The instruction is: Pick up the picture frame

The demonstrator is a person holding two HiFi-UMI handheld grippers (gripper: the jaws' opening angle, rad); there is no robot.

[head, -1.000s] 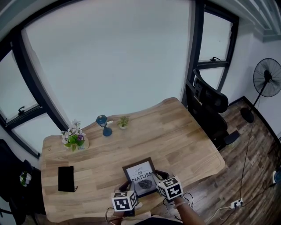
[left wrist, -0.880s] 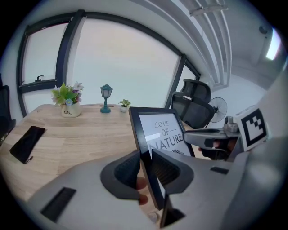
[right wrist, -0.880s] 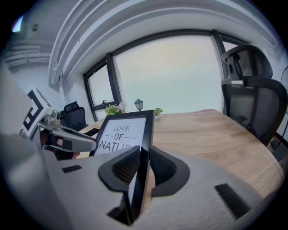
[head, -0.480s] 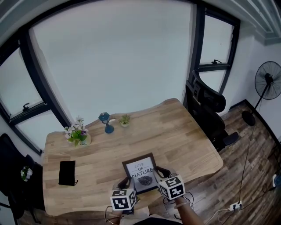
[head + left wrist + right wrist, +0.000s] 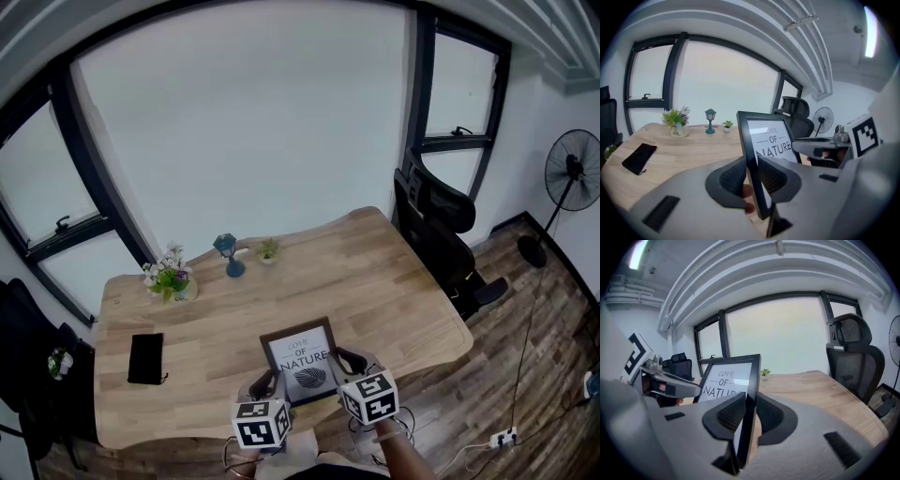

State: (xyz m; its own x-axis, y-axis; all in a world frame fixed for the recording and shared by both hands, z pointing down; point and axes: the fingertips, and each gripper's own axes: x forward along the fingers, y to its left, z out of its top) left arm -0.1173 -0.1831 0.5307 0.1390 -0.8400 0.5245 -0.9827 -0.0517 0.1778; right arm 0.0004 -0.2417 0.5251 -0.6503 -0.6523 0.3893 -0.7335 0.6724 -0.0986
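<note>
A black picture frame (image 5: 302, 356) with a white "LOVE OF NATURE" print is held up over the near edge of the wooden table (image 5: 375, 281). My left gripper (image 5: 266, 384) is shut on the frame's left edge. In the left gripper view the black rim (image 5: 754, 154) stands pinched between the jaws (image 5: 751, 176). My right gripper (image 5: 350, 362) is shut on the right edge. The right gripper view shows that rim (image 5: 752, 380) clamped between the pads (image 5: 749, 414). The frame leans back with its print facing up toward me.
At the table's far side stand a flower pot (image 5: 170, 279), a blue lantern (image 5: 228, 253) and a small plant (image 5: 268, 250). A black pouch (image 5: 145, 357) lies at the left. A black office chair (image 5: 441, 234) and a floor fan (image 5: 569, 183) stand to the right.
Both grippers have risen together with the picture frame between them, lifting it off the table. The grip on both edges is unchanged.
</note>
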